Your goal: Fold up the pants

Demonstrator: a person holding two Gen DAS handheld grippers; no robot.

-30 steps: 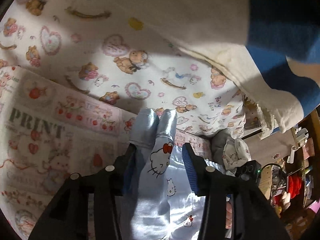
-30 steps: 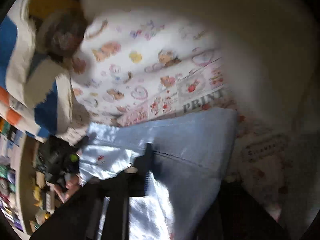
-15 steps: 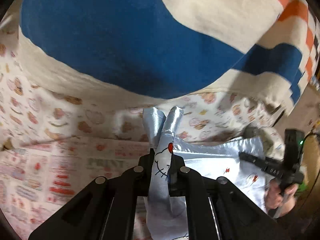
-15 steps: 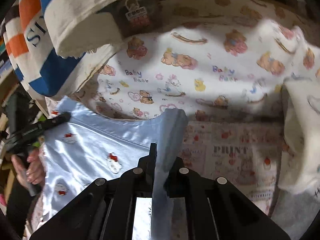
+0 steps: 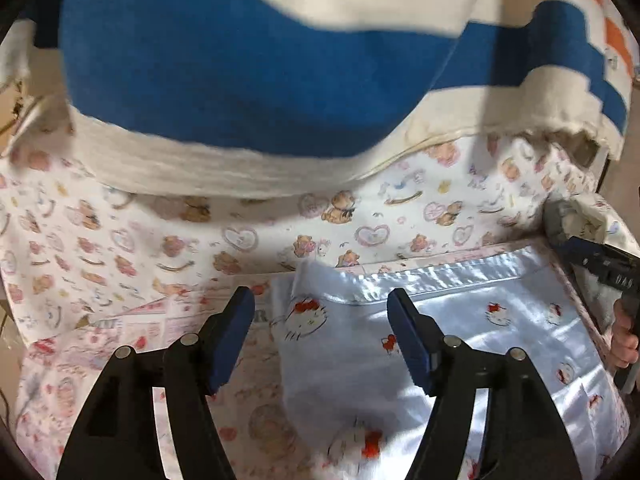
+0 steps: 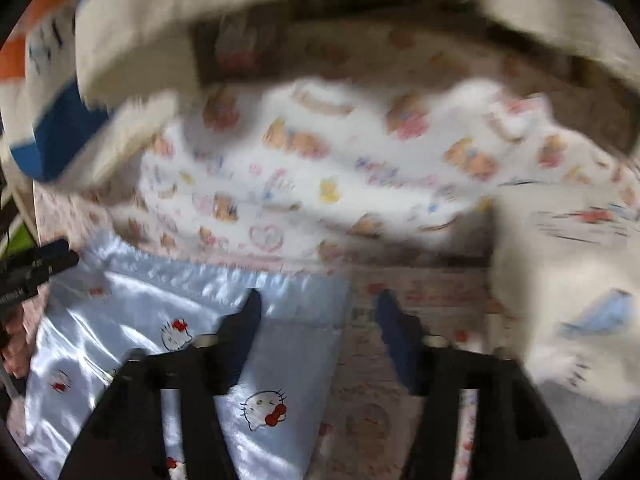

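Note:
Shiny light-blue pants with a red-bowed cat print lie flat on the printed bedding. My left gripper hovers over their left corner, its jaws opening, and the cloth lies below the blue pads without touching them. In the right wrist view, which is blurred, the pants spread to the lower left. My right gripper is over their right edge, jaws opening, and nothing is pinched between them. The other gripper shows at the right edge of the left wrist view.
A bear-print sheet and a strawberry-print sheet cover the bed. A person's cream, blue and orange sweater hangs close overhead. A pale cushion or cloth sits at the right. A hand grips the other gripper's handle.
Both grippers were shut on upright pinched folds of the pants half a second ago. Now both have let go, the cloth has dropped flat, and the grippers have lifted a little.

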